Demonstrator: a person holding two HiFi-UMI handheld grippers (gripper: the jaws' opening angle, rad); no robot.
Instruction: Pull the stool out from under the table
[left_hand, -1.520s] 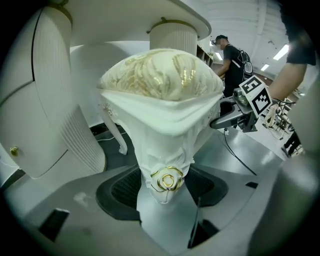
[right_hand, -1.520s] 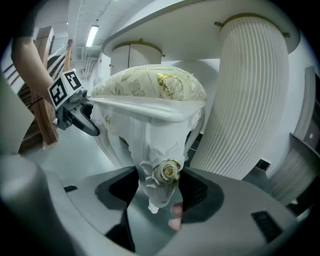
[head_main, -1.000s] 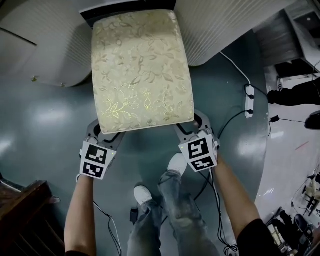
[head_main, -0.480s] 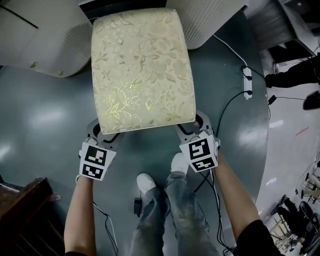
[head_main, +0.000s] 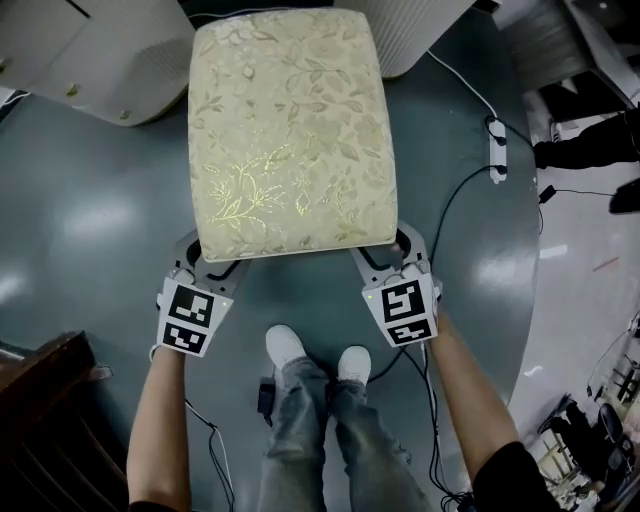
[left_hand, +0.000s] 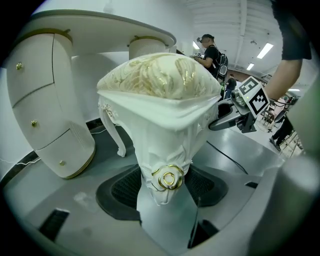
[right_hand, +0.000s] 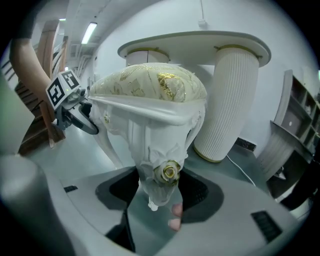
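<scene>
Stool (head_main: 288, 130) legs clamped by left gripper (head_main: 208, 263) and right gripper (head_main: 385, 253), forearms (head_main: 160, 420) extended.

Your arms reach forward, parallel; left gripper (head_main: 210, 262) and right gripper (head_main: 388, 258) each clamp a near leg of the stool (head_main: 290, 130).

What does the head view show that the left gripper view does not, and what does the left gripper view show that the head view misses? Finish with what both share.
Head view only: the person's white shoes and a power strip. Left gripper view only: the carved leg with its gold rosette, clamped in the left gripper, and ceiling lights. Both: the stool with its floral cushion, and the right gripper.
</scene>
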